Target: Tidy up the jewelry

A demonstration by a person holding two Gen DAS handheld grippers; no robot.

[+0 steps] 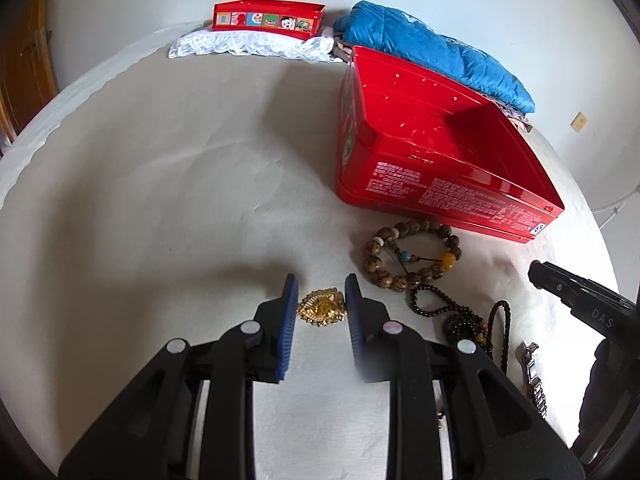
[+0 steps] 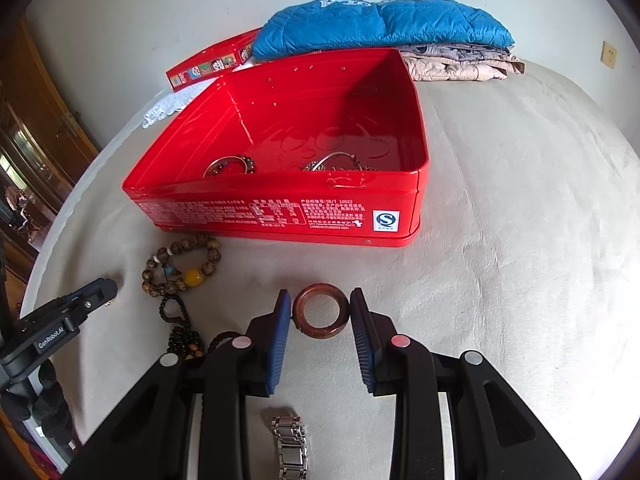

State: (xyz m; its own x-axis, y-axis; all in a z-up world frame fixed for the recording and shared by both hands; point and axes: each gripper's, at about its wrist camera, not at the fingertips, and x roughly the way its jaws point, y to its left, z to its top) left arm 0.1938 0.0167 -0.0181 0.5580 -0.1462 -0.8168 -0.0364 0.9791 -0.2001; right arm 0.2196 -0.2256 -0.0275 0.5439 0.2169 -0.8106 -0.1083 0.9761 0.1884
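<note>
Our left tool (image 1: 321, 295) clamps a gold brooch (image 1: 321, 308) lying on the counter (image 1: 180, 200), its blue pads at both edges. Our right tool (image 2: 321, 308) clamps a brown ring (image 2: 321, 310) just in front of the open red tin (image 2: 280, 216). A bead bracelet (image 1: 412, 258), dark necklace (image 1: 460, 320) and metal watch (image 2: 290, 448) lie between and nearby. Two bracelets rest inside the tin.

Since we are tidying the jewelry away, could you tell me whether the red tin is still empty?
Not empty. The right wrist view shows the open red tin already holding a beaded bracelet and silver pieces on its floor.
</note>
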